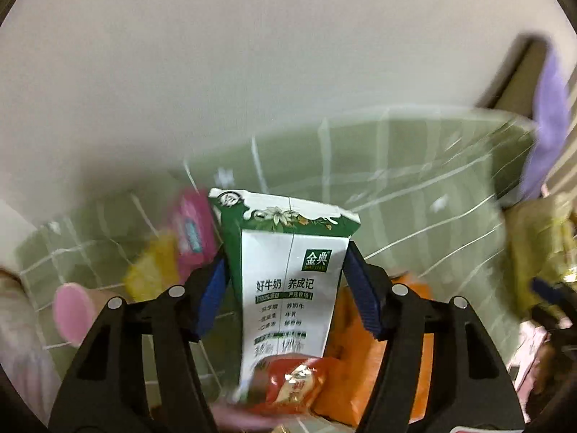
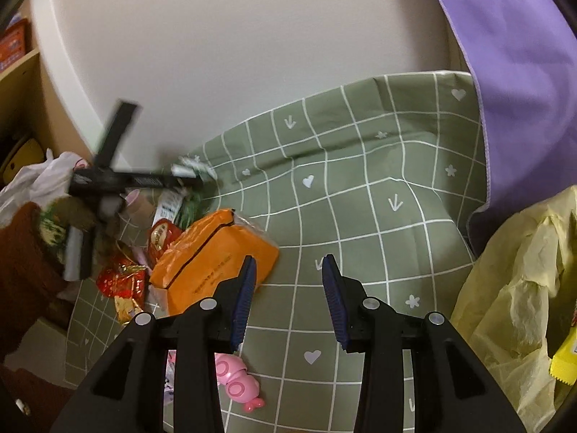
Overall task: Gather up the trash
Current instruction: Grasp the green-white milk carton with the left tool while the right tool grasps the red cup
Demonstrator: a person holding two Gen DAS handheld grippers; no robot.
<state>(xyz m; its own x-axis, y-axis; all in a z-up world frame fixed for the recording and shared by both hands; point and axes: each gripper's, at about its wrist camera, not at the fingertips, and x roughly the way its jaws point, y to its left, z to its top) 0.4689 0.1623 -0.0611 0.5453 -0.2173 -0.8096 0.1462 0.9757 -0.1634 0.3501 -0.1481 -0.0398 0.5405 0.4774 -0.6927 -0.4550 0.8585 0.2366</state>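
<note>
My left gripper (image 1: 286, 281) is clenched on a green-and-white milk carton (image 1: 288, 270), its blue pads (image 1: 212, 288) pressing the carton's two sides, and the carton stands nearly upright between them above the green checked cloth (image 1: 414, 180). Under the carton I see a red snack wrapper (image 1: 288, 386) and an orange pack (image 1: 355, 361); a pink packet (image 1: 191, 231) and a yellow one (image 1: 155, 270) lie blurred to the left.

My right gripper (image 2: 288, 288) is released, its jaws parted with only the cloth between them. Through its camera the orange pack lies just left of the left pad, red wrappers (image 2: 122, 281) beyond it, a pink toy (image 2: 238, 382) below the fingers, a yellow bag (image 2: 512, 288) at the right and a purple cloth (image 2: 512, 72) above it.
</note>
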